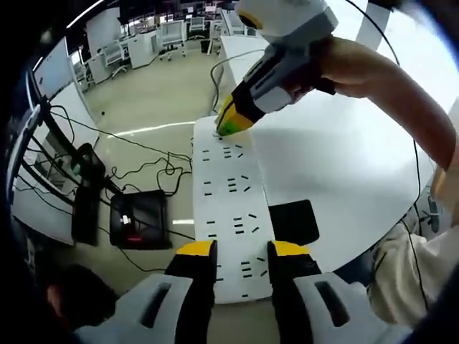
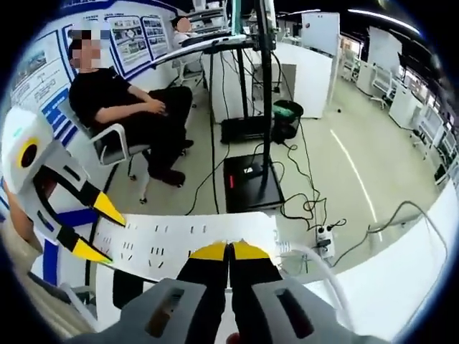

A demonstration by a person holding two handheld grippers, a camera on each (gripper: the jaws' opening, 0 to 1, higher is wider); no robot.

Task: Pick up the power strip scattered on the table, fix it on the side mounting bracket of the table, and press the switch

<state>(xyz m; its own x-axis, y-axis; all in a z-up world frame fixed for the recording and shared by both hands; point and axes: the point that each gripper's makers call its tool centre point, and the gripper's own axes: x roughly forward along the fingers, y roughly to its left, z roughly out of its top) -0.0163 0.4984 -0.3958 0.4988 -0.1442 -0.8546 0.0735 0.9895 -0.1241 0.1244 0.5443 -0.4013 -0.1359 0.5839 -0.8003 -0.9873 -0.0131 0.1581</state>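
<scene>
The white worktop [image 1: 344, 165] has a rounded edge and stands in a large open room with a glossy pale floor, rows of white desks and chairs far off at 11 o'clock in the left gripper view. Wall posters with blue headings hang at 10 o'clock in the right gripper view; their writing is too small to read. 1 person in black [image 2: 129, 107] sits on a white chair there. 1 black box with a red light [image 1: 140, 221] sits on the floor among black cables.

1 long white power strip [image 1: 229, 215] with several rows of dark sockets lies along the worktop's edge. The left claw [image 1: 242, 252] has its yellow-tipped jaws spread apart at the strip's near end, straddling it. The right claw [image 2: 229, 252] has its jaws pressed together with nothing between them, tips touching the strip's far end.
</scene>
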